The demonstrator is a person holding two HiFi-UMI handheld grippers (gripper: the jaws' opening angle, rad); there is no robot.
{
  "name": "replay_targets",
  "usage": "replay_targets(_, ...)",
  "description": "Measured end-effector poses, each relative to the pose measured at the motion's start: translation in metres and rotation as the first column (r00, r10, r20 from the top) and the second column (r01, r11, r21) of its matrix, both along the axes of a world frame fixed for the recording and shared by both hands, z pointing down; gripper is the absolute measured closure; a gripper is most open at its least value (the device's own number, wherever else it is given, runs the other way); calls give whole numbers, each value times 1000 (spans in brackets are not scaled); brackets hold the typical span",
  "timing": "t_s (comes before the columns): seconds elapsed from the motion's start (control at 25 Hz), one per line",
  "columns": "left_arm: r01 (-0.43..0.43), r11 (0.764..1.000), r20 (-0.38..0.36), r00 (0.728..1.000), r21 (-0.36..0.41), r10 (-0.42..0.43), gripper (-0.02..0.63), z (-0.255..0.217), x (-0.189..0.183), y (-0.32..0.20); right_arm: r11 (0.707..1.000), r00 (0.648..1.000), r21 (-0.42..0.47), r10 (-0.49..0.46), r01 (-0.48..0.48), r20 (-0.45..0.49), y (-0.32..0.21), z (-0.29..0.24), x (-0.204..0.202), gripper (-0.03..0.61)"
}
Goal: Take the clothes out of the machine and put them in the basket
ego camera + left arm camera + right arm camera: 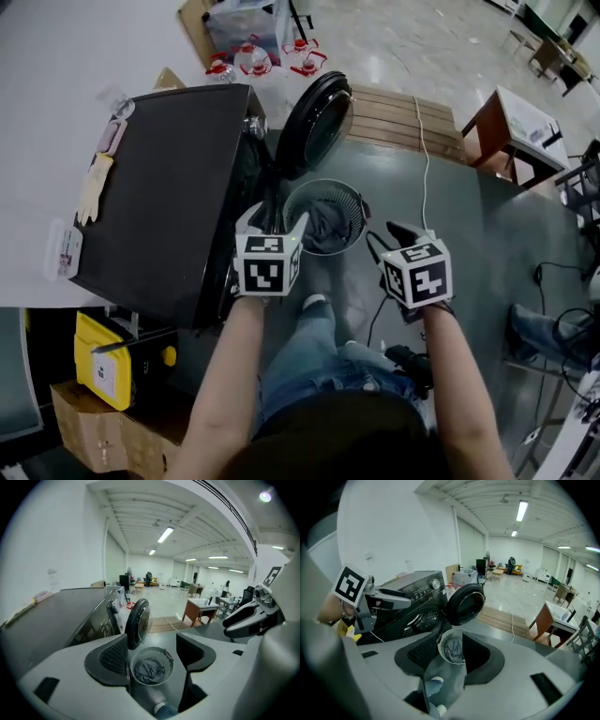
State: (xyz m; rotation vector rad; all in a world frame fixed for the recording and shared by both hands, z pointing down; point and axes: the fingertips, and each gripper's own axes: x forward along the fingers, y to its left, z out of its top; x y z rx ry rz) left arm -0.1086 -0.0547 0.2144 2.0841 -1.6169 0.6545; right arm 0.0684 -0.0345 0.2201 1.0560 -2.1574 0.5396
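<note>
Reaching forward and downward on bare forearms, both grippers are held side by side in front of the washing machine. The left gripper is seen with its jaws well apart and nothing between them; the right gripper is likewise unclenched, by a narrower gap, and holds nothing. Just beyond them the round basket of pale slotted plastic stands on the smooth grey floor, with crumpled grey clothes lying inside. The dark, boxy machine is matte on top, and its glossy round door is swung open.
</note>
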Motion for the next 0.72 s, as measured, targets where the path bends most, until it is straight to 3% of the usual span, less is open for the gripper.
replay_targets(0.28, 76, 996, 9, 997, 50, -77, 307, -27, 22, 54, 997, 997, 41, -73, 72, 27, 52, -26, 19, 405)
replay_targets(0.48, 123, 986, -4, 992, 112, -124, 307, -55, 39, 90, 995, 996, 80, -68, 63, 63, 80, -49, 44, 405)
replay_targets(0.72, 120, 974, 40, 991, 192, -130, 307, -78, 55, 127, 992, 992, 121, -61, 48, 113, 109, -68, 69, 405)
